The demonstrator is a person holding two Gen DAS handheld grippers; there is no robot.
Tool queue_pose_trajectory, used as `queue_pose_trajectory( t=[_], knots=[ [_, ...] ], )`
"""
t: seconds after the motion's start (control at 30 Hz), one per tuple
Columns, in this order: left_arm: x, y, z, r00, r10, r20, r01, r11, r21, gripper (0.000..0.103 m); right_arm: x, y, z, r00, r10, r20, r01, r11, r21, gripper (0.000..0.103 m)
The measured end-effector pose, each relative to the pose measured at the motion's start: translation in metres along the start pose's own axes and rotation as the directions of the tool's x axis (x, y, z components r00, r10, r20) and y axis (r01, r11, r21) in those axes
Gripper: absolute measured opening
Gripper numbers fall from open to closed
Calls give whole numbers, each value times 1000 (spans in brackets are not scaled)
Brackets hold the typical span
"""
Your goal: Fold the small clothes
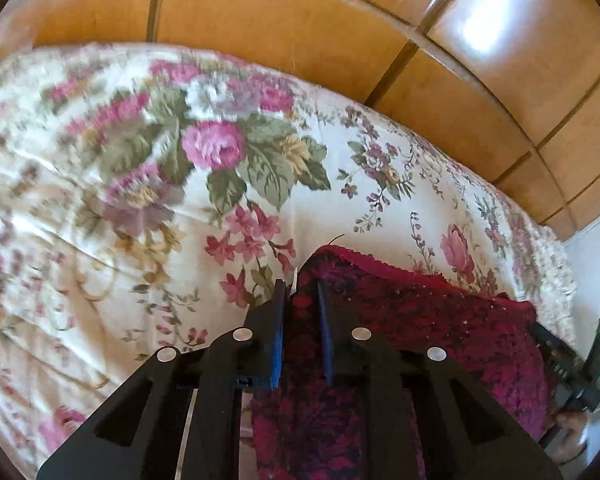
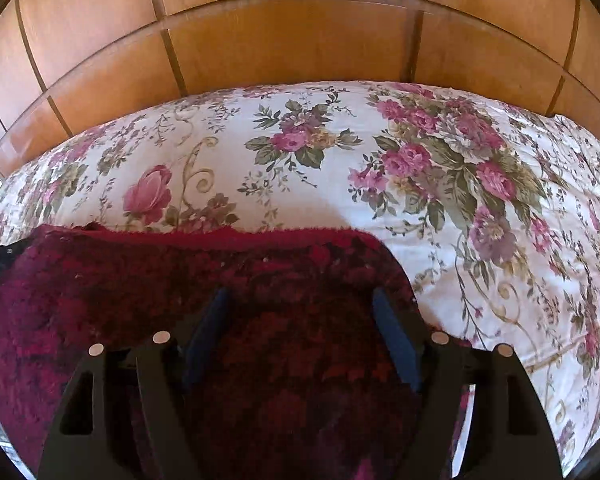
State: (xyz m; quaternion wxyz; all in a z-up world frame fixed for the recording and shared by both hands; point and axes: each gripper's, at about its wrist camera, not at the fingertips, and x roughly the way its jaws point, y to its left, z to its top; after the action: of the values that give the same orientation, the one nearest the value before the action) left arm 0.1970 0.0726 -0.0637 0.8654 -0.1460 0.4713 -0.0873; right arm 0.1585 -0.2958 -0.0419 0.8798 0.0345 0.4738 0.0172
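A dark red and black knitted garment [image 1: 420,312] lies on a floral bedspread [image 1: 140,200]. My left gripper [image 1: 302,292] is shut on the garment's left corner, with the knit pinched between its blue pads. In the right wrist view the same garment [image 2: 140,288] spreads across the lower half of the frame. My right gripper [image 2: 300,300] is open, its fingers wide apart over the garment's right part, with cloth lying between and under them. The other gripper's black body shows at the right edge of the left wrist view [image 1: 572,360].
The floral bedspread [image 2: 460,200] covers the bed to the far edge. A wooden panelled headboard or wardrobe [image 2: 292,40] stands behind the bed. A white wall strip [image 1: 596,264] shows at the right.
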Motion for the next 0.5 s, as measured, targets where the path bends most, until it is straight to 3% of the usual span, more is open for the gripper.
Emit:
queue_pose_trajectory(
  t=[0.13, 0.3, 0.5],
  knots=[
    [-28, -14, -10, 994, 66, 82, -69, 997, 35, 33, -2, 0, -4, 1000, 2, 19, -2, 1000, -4, 73],
    [-64, -23, -25, 978, 112, 176, -126, 989, 72, 33, -4, 2, -6, 999, -2, 34, 2, 1000, -2, 73],
    [-81, -26, -43, 972, 125, 197, -144, 986, 85, 33, -5, 2, -7, 999, 2, 45, -2, 1000, 3, 74]
  ],
)
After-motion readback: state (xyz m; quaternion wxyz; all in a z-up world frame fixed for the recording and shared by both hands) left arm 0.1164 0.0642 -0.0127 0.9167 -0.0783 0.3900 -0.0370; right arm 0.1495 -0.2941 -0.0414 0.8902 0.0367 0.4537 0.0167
